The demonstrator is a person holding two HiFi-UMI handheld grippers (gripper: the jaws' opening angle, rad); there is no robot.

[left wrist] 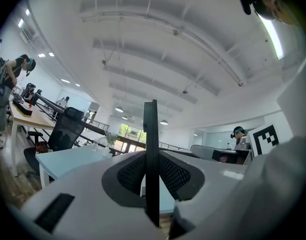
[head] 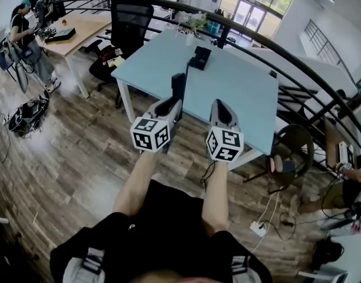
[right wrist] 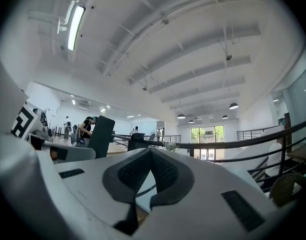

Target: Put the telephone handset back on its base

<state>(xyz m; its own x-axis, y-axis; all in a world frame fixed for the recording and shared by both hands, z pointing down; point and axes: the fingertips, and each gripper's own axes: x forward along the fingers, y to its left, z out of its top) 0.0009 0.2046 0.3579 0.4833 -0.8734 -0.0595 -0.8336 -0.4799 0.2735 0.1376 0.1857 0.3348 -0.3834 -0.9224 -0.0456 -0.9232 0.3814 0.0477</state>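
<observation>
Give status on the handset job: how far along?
Done: the handset is picked up, clamped upright in the left gripper. In hand: it hangs near the table's front edge, apart from the base. Left: carry it over and seat it on the base. The right gripper is shut, empty.

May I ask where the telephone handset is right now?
In the head view, the handset stands upright in the left gripper at the near edge of the table, nearer than the base.
</observation>
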